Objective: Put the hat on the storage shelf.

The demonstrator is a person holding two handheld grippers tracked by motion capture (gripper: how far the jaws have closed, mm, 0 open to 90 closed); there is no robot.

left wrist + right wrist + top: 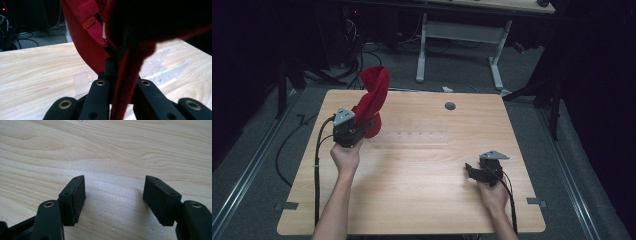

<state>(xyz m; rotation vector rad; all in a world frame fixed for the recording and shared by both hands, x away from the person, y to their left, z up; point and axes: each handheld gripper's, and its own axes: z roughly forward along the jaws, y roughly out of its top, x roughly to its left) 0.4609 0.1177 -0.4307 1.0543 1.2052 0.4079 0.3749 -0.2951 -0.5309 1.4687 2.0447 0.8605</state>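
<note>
Your left gripper [360, 126] is clamped on red cloth [373, 97] above the clear rack [414, 136], so it may snag there w/ any drop; right gripper [476, 171] gapes wide, empty.

Your red cloth [373, 97] is pinched in your left gripper [357, 125], held up off the wooden table [422, 190] near its far-left corner. It's twisted, rising upright w/ top folded over; small orange tag [88, 23] sewn on.
</note>
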